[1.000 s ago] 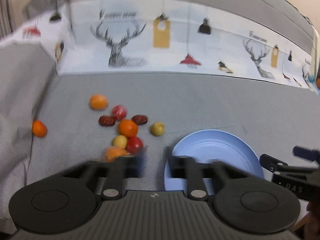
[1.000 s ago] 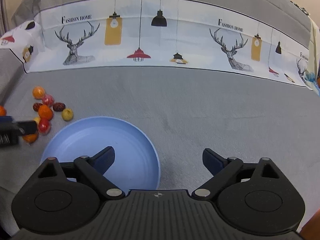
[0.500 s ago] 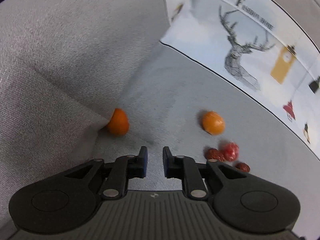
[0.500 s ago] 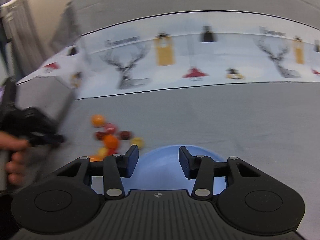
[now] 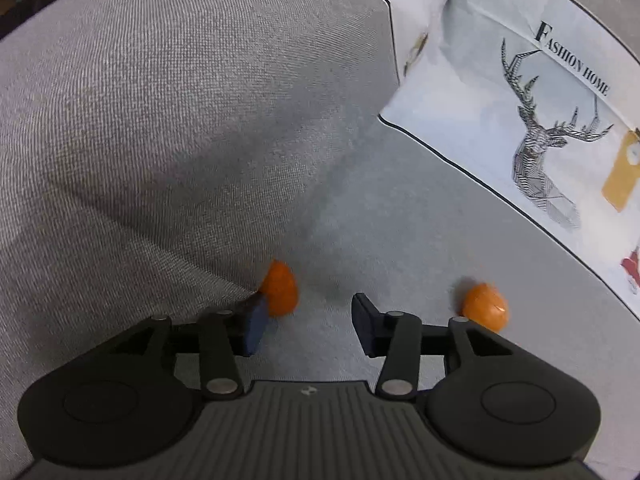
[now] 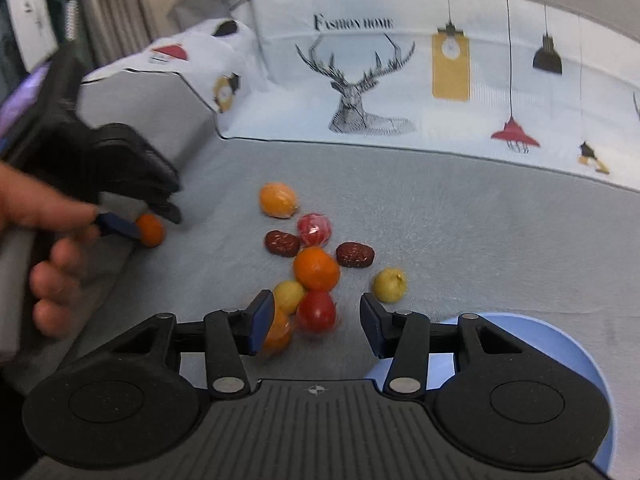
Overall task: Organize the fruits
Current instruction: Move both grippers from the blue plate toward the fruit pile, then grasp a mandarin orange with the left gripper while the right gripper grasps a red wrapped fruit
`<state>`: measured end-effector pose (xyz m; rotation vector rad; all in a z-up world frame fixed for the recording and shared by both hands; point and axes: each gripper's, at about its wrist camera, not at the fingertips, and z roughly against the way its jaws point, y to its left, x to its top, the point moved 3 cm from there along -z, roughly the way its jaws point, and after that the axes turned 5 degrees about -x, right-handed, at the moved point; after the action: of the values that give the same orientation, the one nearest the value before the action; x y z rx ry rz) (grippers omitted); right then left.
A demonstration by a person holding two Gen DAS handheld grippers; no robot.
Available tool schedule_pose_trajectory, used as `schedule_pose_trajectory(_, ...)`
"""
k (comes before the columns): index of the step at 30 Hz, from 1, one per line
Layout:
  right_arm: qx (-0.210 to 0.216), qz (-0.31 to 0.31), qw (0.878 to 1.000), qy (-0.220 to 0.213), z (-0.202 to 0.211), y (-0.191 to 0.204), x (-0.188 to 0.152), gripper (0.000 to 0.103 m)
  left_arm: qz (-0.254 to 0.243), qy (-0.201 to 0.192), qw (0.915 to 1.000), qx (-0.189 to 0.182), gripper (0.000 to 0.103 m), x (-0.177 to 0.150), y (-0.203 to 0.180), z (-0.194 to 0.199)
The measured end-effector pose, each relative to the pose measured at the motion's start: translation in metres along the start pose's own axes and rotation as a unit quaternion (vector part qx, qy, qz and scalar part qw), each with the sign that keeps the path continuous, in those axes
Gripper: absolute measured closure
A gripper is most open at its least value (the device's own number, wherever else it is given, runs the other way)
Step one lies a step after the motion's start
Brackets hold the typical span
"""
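Note:
A small orange fruit [image 5: 280, 288] lies against the grey sofa armrest [image 5: 168, 128]. My left gripper [image 5: 310, 326] hovers just short of it, its jaws opening, and the fruit sits by the left fingertip with nothing pressed. The right wrist view shows that same orange fruit [image 6: 150, 230] at the left gripper [image 6: 146, 220]. My right gripper [image 6: 316, 324] is over the near edge of the fruit pile, jaws opening slightly. A red tomato [image 6: 316, 312] lies between its fingertips, untouched, and an orange fruit [image 6: 278, 332] sits behind the left finger. The blue plate [image 6: 560, 344] is at the lower right.
The pile holds a large orange [image 6: 316, 269], two dark dates [image 6: 282, 243], a red wrapped fruit [image 6: 314, 230], yellow fruits [image 6: 390, 285] and an orange-yellow one [image 6: 278, 200]. A hand [image 6: 48, 216] holds the left gripper. A printed deer cloth [image 6: 400, 80] covers the sofa back.
The left gripper swung left to the lone orange fruit by the armrest and its jaws widened. The right gripper moved from over the plate to the fruit pile, and its jaws narrowed.

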<state>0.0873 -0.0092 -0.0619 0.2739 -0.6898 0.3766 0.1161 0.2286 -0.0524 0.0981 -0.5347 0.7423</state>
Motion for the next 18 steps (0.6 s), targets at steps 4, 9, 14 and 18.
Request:
schedule_pose_trajectory(4, -0.006, -0.004, 1.0, 0.016, -0.023, 0.001, -0.001, 0.053, -0.008, -0.003, 0.9997, 0.024, 0.052, -0.001, 0.003, 0.001)
schedule_pose_trajectory(9, -0.016, -0.004, 0.999, 0.027, -0.03, 0.0, 0.002, 0.053, -0.021, -0.003, 0.9982, 0.056, 0.052, -0.001, 0.004, 0.001)
schedule_pose_trajectory(14, -0.022, -0.003, 0.999, 0.042, -0.032, -0.003, -0.003, 0.053, -0.035, 0.001, 0.9967, 0.073, 0.051, -0.002, 0.003, -0.003)
schedule_pose_trajectory(18, -0.015, -0.007, 0.999, 0.042, -0.031, -0.004, -0.005, 0.057, -0.053, -0.001, 0.9943, 0.093, 0.071, -0.002, 0.001, -0.007)
